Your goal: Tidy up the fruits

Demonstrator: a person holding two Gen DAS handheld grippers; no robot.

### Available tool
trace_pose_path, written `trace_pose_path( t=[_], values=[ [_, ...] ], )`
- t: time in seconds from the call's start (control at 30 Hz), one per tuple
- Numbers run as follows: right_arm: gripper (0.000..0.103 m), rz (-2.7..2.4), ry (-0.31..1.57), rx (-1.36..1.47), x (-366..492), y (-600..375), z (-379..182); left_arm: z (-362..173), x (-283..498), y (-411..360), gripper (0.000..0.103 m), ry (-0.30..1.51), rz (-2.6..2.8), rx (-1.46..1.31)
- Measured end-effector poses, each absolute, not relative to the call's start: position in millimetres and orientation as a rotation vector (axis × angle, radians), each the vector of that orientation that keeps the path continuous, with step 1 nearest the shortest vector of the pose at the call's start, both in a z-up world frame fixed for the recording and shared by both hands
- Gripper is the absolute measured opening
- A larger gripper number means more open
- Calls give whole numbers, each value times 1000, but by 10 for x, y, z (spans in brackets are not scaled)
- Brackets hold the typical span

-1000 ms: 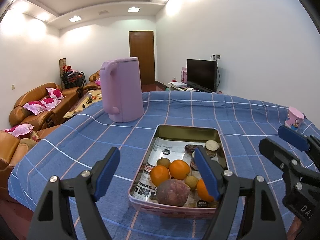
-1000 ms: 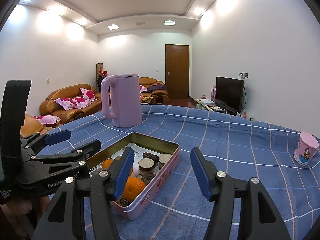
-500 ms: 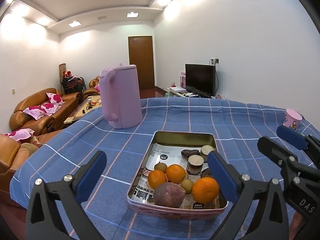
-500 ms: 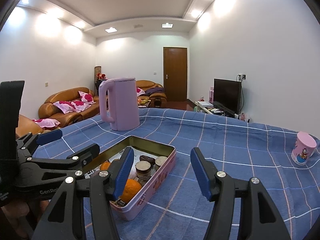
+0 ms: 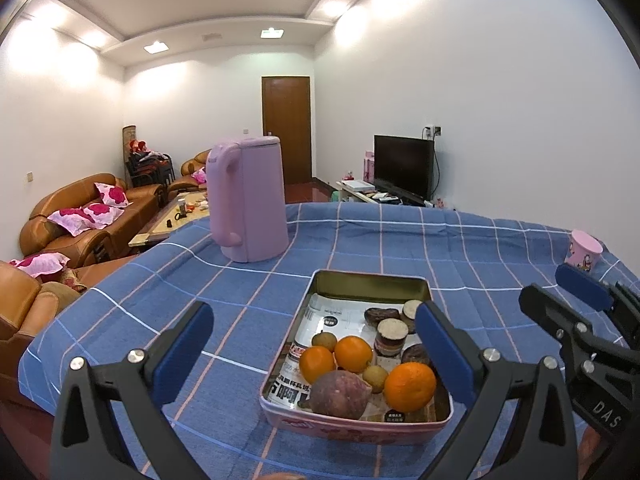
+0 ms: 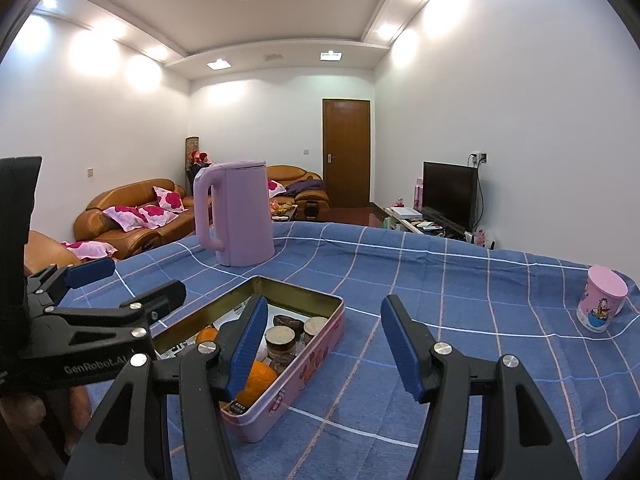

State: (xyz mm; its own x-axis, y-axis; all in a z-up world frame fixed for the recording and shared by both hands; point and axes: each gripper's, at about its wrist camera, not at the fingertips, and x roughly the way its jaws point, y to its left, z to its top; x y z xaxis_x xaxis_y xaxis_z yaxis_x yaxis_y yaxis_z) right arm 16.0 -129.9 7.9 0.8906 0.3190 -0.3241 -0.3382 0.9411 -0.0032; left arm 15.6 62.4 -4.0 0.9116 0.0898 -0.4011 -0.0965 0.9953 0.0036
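Both claws hung released and empty: left gripper spread wide, right gripper half-spread. Fruits sat in the tin, lower centre. Next, likely grasping an orange.

A blue cloth with white and pink checks covered the desk. The kettle was lilac, the tin pink outside and gold within, the oranges orange, the cup pink with cartoon print.
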Motion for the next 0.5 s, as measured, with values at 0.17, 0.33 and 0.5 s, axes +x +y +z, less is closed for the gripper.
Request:
trace_pose_path(
  t=[0.17,0.33,0.5],
  values=[
    [61,342,329,-65,159,-1300,76,-24,158,645,103,409,108,-23],
    [61,342,330,-72,152,-1288,72,-39,167,653,103,406,125,-13],
    [61,339,335,-68,153,-1301,63,-44,151,621,103,400,123,-1]
  ],
)
